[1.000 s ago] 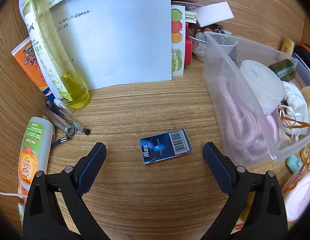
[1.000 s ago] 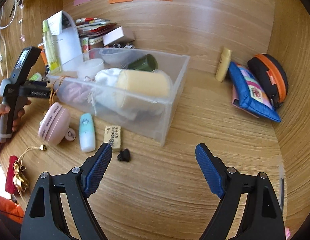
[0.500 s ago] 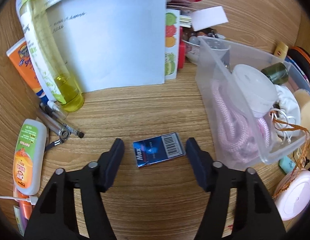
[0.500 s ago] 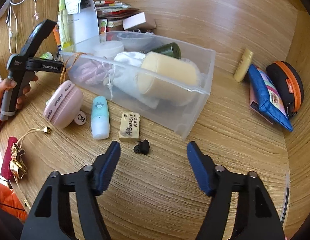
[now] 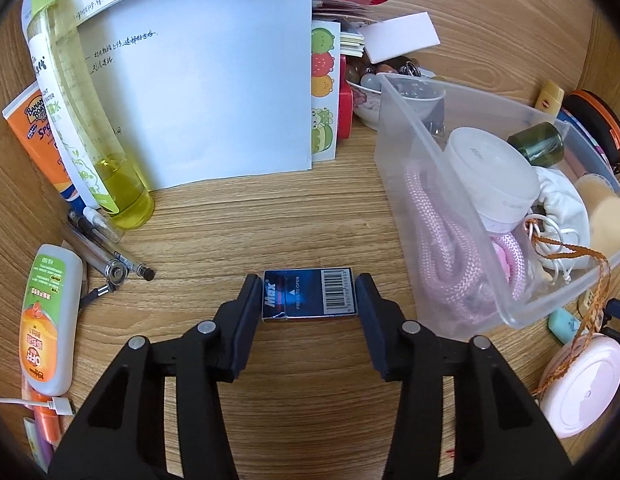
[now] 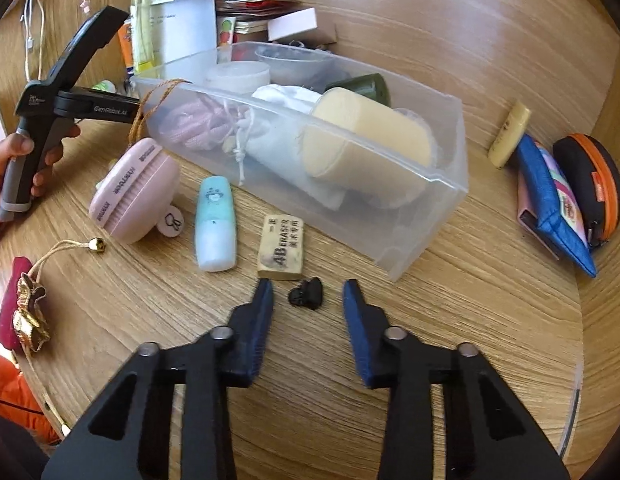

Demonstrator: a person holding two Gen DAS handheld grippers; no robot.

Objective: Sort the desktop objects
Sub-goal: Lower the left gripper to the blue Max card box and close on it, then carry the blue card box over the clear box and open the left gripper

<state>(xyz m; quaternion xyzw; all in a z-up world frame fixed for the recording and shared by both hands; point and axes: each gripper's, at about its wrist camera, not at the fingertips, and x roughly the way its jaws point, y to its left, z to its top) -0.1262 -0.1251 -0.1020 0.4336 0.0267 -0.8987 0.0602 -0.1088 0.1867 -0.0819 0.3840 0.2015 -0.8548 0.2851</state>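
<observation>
Already, several items are being kept in the clear bin (image 5: pixel 462 216); the blue box (image 5: pixel 309 295), on the table, is being pinched by the left gripper (image 5: pixel 308 300), while the right gripper (image 6: pixel 308 300) is being held spread around a black clip (image 6: pixel 307 294); other items are lying unsorted.

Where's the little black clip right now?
In the right wrist view, the black clip lies on the desk between the open right gripper's fingertips, just below-right of the 4B eraser, in front of the clear bin.

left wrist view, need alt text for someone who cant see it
The left gripper clamps a small blue box by its short ends on a wooden desk. A clear plastic bin of sorted items stands to the right, a yellow bottle at left.
</observation>
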